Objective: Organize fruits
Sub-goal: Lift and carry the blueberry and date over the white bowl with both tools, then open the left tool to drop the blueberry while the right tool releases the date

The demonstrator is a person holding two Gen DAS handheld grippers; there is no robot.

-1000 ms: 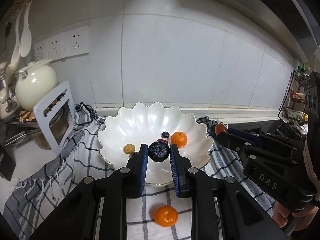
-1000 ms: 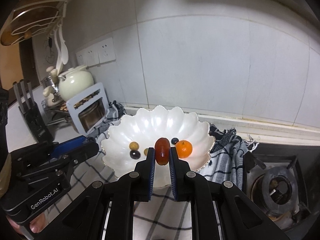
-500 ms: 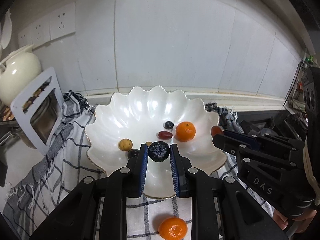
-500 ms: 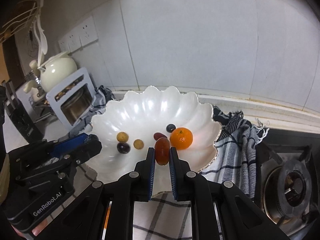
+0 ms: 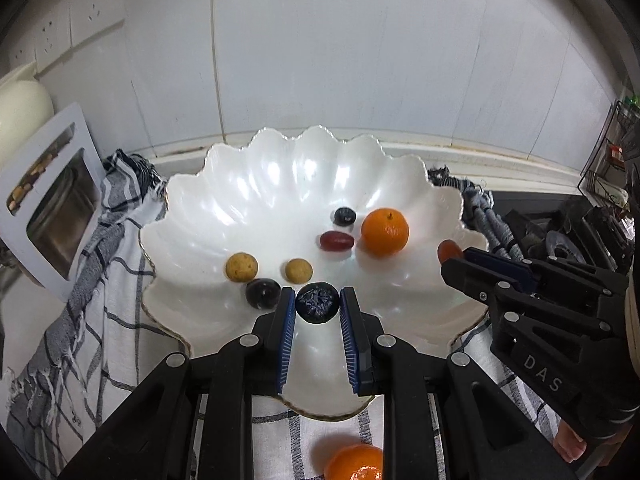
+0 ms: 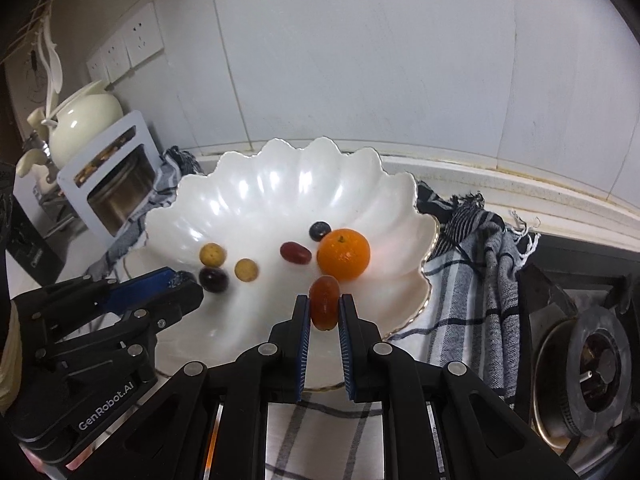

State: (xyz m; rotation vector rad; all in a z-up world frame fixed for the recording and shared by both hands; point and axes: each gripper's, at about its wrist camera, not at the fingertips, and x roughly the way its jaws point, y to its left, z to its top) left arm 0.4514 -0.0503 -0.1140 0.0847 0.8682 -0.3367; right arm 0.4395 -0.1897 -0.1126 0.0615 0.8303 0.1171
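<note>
Scalloped white bowl [image 5: 208, 216] on checked cloth [image 6: 472, 264], holding orange [image 6: 343, 254], red grape [image 6: 295, 252], yellow and dark fruits. Left gripper [image 5: 317, 312] clamps wrinkled dark fruit [image 5: 317, 303]; right gripper [image 6: 324, 312] clamps amber fruit [image 6: 324, 306], both over bowl. Housings read "DAS", "GenRobot.AI". Only left view shows second orange [image 5: 354, 462] on cloth; only right shows stove burner [image 6: 596, 368].

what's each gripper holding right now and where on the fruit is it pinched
The left gripper pinches a dark round fruit across its sides. The right gripper pinches a brown oblong fruit across its flat sides, above the white bowl.
</note>
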